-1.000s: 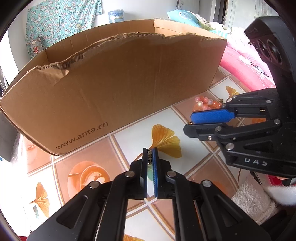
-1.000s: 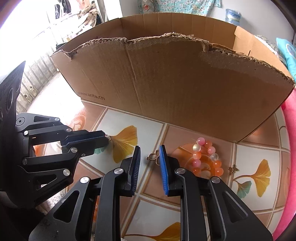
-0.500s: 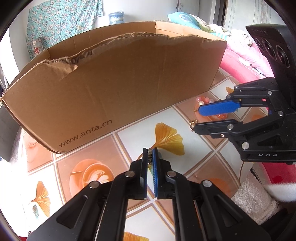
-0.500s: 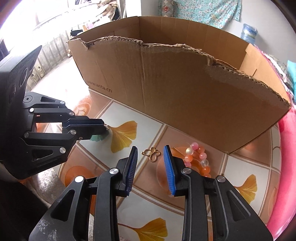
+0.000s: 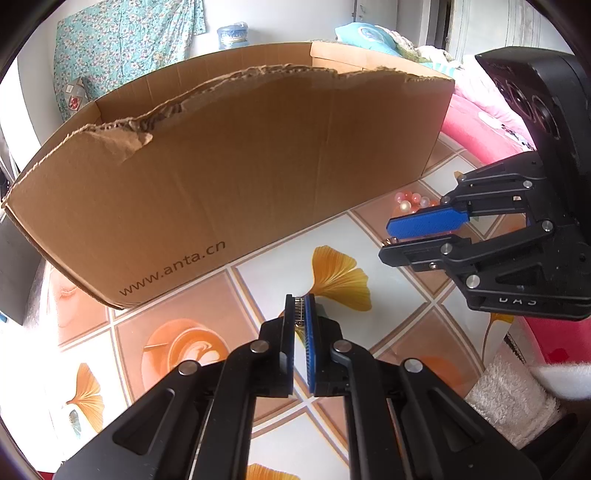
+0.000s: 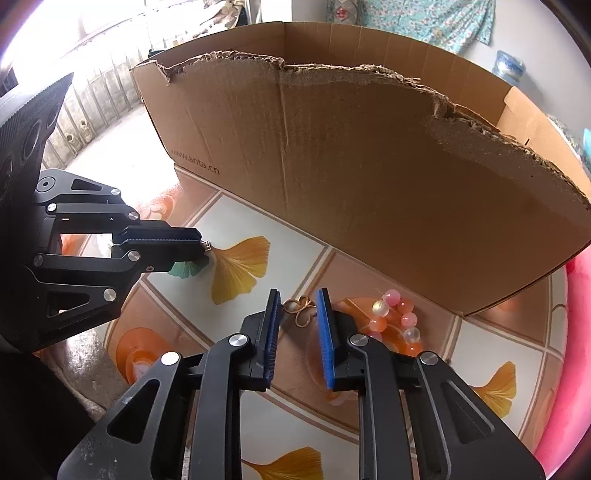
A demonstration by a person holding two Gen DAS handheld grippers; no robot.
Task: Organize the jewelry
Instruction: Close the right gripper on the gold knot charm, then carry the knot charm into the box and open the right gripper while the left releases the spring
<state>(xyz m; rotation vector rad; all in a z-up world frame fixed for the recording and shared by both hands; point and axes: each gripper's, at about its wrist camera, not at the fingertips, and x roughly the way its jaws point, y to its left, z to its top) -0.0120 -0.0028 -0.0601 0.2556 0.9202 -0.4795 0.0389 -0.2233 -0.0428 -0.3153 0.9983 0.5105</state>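
Tablecloth (image 6: 258, 417) printed with ginkgo leaves and coffee cups is covering the work surface, its squares running white and terracotta. A big torn cardboard box (image 5: 229, 177) marked www.anta.cn is standing across the back of it. Behind the box a floral cloth (image 5: 122, 48) is hanging on a pale wall beside a blue water jug (image 5: 232, 34), and pink bedding (image 5: 484, 125) is lying off to one side.

The left gripper (image 5: 301, 314) is pinching a small metal piece of jewelry (image 5: 298, 312) between its pads, held above the cloth. The right gripper (image 6: 298, 314) is pointing down at a gold butterfly-shaped pendant (image 6: 301, 309) lying on the cloth; its jaws have just been closing in and the pendant is sitting between them, though I cannot tell whether the pads are pressing it yet. Just beside that gripper a pink and orange bead bracelet (image 6: 397, 319) is resting near the box's foot.
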